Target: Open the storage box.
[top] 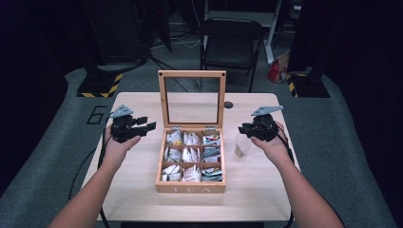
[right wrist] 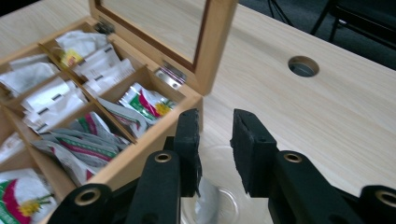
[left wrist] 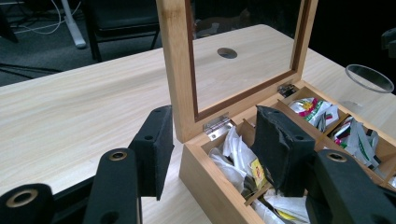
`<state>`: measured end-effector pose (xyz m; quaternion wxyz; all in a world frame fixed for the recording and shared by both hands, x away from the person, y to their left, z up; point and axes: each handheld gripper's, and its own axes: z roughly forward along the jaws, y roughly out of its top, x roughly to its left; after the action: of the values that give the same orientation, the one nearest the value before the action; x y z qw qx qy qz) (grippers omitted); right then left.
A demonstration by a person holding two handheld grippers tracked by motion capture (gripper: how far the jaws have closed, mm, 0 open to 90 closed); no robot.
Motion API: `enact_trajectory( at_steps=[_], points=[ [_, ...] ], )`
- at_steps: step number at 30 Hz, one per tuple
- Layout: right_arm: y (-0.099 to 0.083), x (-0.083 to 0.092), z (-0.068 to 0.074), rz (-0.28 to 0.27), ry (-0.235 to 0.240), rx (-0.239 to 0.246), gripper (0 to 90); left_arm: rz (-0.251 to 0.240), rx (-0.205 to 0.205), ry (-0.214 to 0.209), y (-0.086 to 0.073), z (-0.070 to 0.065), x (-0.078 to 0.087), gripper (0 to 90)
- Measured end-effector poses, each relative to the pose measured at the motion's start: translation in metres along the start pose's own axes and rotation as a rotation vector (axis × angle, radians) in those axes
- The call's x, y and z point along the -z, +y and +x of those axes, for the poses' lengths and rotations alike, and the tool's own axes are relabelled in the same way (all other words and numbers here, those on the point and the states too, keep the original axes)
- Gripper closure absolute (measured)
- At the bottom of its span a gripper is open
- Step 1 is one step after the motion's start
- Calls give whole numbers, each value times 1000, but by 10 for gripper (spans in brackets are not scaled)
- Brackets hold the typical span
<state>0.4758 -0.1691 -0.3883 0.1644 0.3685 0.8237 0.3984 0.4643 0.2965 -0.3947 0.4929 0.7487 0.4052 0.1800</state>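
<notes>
While its glass lid stands upright, the wooden tea box (top: 191, 186) sits mid-table between two grippers.

From the left: the left gripper (top: 141, 127) hovers beside the box with parted jaws and nothing between them; the nine compartments hold paper tea bags (top: 191, 154); right of the box stands a clear plastic cup (top: 242, 146) with a tea bag inside, the right gripper (top: 243, 129) just above it, jaws apart and gripping nothing.

dark room, grey floor (top: 43, 180), black chair (top: 231, 45) behind the pale wooden table (top: 138, 199).
</notes>
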Motion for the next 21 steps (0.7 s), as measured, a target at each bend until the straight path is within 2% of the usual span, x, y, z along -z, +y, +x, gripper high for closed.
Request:
enact_trajectory(
  at_steps=[5,18,21],
  points=[
    [9,-1,6,-10,6,12,691,10,-2,-8,0,0,0,470],
    [25,-4,11,-24,12,3,611,24,0,-19,0,0,0,474],
    [29,-7,12,-35,8,-12,575,32,-3,-21,1,0,0,474]
  ],
)
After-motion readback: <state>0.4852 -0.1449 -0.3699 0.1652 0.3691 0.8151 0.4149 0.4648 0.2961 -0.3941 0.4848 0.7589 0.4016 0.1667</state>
